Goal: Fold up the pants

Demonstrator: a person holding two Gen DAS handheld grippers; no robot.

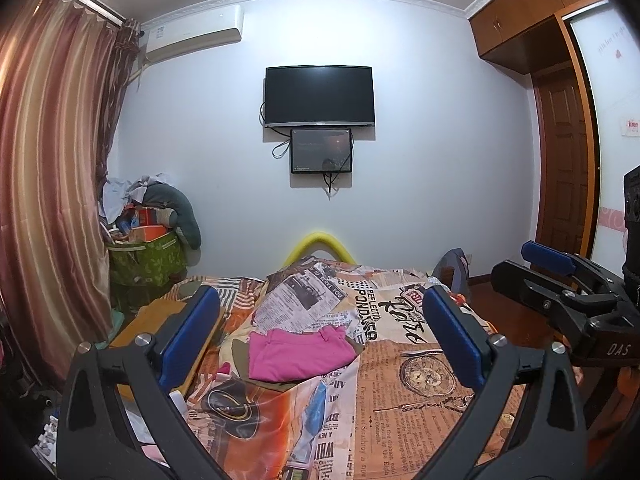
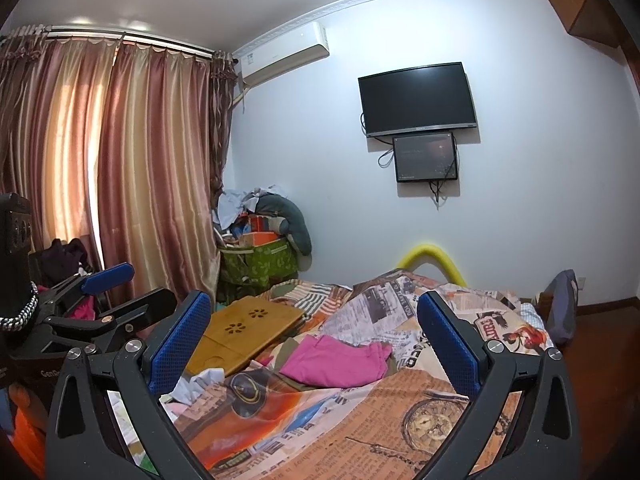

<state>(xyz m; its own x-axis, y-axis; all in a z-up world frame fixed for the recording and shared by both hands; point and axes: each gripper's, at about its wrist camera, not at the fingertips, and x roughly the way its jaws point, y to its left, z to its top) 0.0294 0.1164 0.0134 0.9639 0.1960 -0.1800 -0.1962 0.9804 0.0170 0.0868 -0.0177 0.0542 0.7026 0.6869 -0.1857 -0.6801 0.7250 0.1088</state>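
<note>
Pink pants [image 1: 298,354] lie folded in a compact stack on the patterned bedspread [image 1: 424,396], on top of an olive cloth. They also show in the right wrist view [image 2: 336,362]. My left gripper [image 1: 320,330] is open and empty, raised above the bed with the pants between and beyond its blue pads. My right gripper [image 2: 314,334] is open and empty, also held above the bed short of the pants. Each gripper shows at the edge of the other's view: the right one [image 1: 560,276], the left one [image 2: 120,288].
A wooden lap tray [image 2: 244,332] lies on the bed left of the pants. A green basket piled with clothes [image 2: 260,256] stands in the corner by the curtains [image 2: 120,184]. A yellow padded bed end [image 1: 318,246], a wall TV [image 1: 319,96] and a wooden wardrobe [image 1: 560,80] are beyond.
</note>
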